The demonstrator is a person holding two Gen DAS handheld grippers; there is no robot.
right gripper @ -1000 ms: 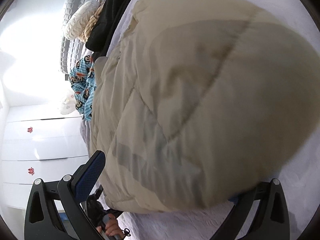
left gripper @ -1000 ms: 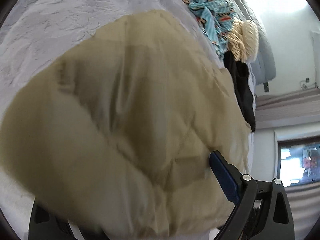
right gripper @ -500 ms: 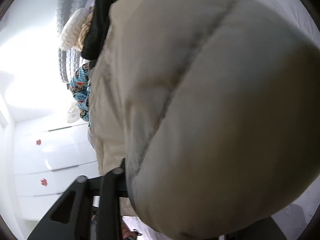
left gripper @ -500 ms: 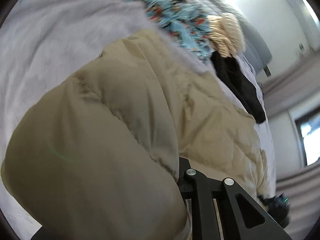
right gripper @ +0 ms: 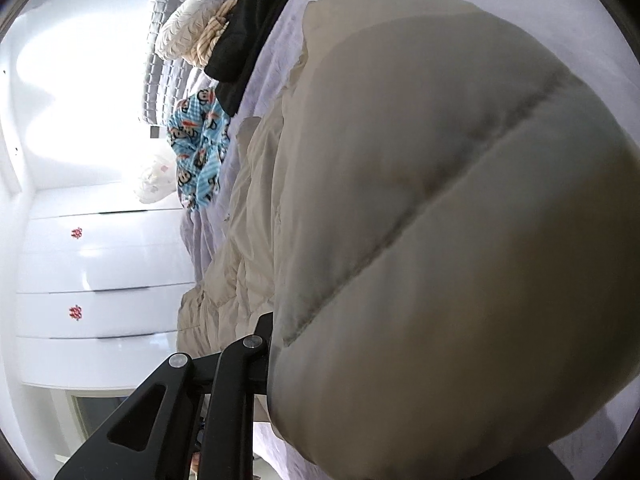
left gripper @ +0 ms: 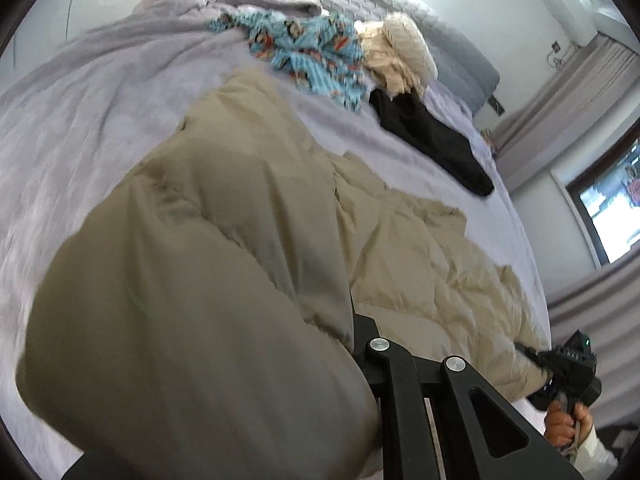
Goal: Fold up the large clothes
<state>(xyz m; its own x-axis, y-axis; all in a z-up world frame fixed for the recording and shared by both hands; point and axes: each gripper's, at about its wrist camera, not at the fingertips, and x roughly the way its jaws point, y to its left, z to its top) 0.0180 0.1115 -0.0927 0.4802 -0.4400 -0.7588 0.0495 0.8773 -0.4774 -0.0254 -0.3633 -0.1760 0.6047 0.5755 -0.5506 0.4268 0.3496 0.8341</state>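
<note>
Left wrist view shows the right claw (left gripper: 532, 354) clamping the beige jacket (left gripper: 224, 264); right view shows white drawers (right gripper: 100, 272).

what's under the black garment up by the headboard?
The black garment lies on the lilac bedsheet, its upper end tucked under the cream knit. Anything beneath it is hidden.

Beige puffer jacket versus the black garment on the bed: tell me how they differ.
The beige puffer jacket is puffy and quilted; the black garment looks thin and flat. The jacket sprawls over much of the bed, while the black garment is a narrow strip near the headboard. One end of the jacket bulges close to the lens; the black garment lies untouched. Both rest on the same lilac cover.
</note>
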